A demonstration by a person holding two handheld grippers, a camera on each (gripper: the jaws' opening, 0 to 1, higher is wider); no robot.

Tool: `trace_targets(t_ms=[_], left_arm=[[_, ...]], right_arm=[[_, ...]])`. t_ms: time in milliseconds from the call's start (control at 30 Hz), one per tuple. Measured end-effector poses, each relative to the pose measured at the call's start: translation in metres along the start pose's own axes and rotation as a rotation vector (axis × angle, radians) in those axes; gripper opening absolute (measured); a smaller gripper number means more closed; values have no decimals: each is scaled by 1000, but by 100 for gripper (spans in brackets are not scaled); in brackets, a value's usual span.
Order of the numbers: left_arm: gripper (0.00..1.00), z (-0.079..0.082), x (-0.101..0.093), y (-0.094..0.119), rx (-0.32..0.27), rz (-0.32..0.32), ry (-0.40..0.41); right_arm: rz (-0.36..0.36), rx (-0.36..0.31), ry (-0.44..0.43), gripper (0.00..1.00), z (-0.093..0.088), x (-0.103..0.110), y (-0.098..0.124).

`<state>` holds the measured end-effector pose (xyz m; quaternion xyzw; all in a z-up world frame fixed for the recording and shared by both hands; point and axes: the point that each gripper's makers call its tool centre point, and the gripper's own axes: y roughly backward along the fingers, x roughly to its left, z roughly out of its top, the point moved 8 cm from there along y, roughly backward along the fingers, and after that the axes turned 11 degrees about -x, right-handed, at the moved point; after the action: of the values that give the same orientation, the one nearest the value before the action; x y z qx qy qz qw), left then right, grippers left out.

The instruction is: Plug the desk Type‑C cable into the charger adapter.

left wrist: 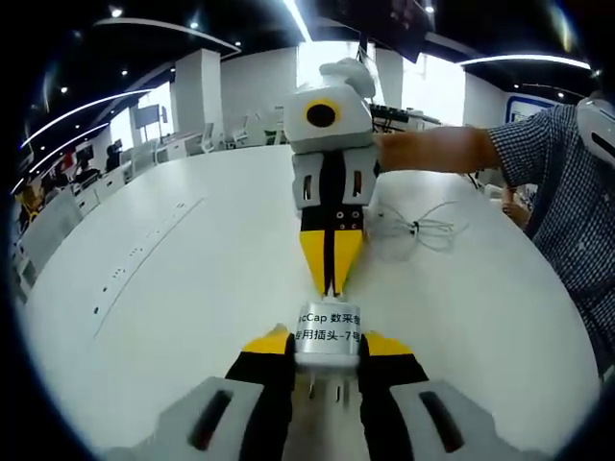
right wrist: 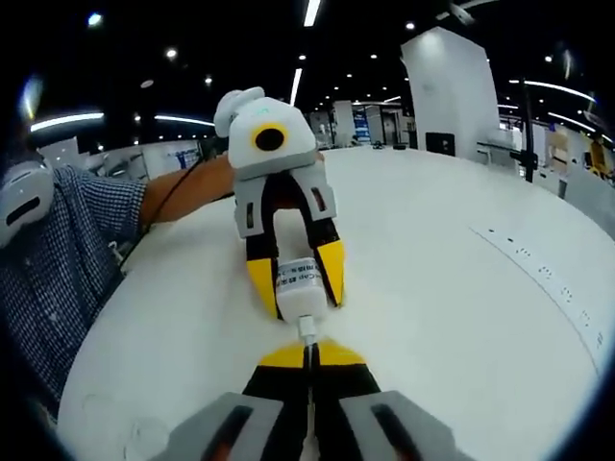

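My left gripper [left wrist: 329, 346] is shut on a white charger adapter [left wrist: 327, 325] with a printed label, held just above the white table [left wrist: 163, 279]. Facing it, my right gripper [left wrist: 330, 286] has its yellow jaws closed together, their tips right at the adapter's front face. In the right gripper view, my right gripper [right wrist: 309, 355] is shut on a small white Type-C plug [right wrist: 307, 330], which touches the end of the adapter [right wrist: 296, 277] that the left gripper [right wrist: 299, 296] holds. The white cable [left wrist: 426, 230] lies in loose loops on the table behind.
A person's bare forearm [left wrist: 432, 149] and checked sleeve [left wrist: 567, 192] reach in from the right. Small markings [left wrist: 113, 279] run along the table on the left. Desks and chairs [left wrist: 154, 149] stand in the office behind.
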<state>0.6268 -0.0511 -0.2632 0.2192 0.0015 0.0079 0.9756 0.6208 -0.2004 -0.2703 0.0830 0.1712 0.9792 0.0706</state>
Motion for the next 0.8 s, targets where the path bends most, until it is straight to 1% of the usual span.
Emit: trace_targets(t_ms=[100, 167, 333, 467, 500, 533, 567, 667, 733, 767, 800], left_arm=[[26, 0, -1, 0, 0, 5, 3], [26, 2, -5, -2, 6, 6, 1], [26, 3, -2, 0, 10, 4, 0], [26, 2, 1, 1, 3, 7, 3], [26, 2, 2, 2, -2, 7, 0], [26, 3, 2, 4, 3, 12, 7], [26, 4, 2, 4, 4, 11, 6], [26, 5, 3, 8, -1, 9, 6], [26, 5, 3, 8, -1, 8, 6], [26, 6, 3, 9, 0, 8, 5], [26, 6, 3, 8, 2, 8, 4]], right_arm=[[0, 2, 1, 2, 0, -1, 0], [-2, 12, 11, 1, 1, -1, -1], [-4, 14, 18, 1, 3, 0, -1], [-6, 13, 20, 1, 3, -6, 0], [-12, -9, -8, 1, 5, -3, -1], [-4, 10, 13, 1, 3, -3, -2], [-4, 15, 14, 1, 2, -3, -1], [-6, 15, 15, 1, 1, 1, -3], [-6, 20, 11, 2, 2, -1, -2], [-4, 21, 15, 2, 2, 0, -2], [1, 23, 39, 2, 2, 2, -3]])
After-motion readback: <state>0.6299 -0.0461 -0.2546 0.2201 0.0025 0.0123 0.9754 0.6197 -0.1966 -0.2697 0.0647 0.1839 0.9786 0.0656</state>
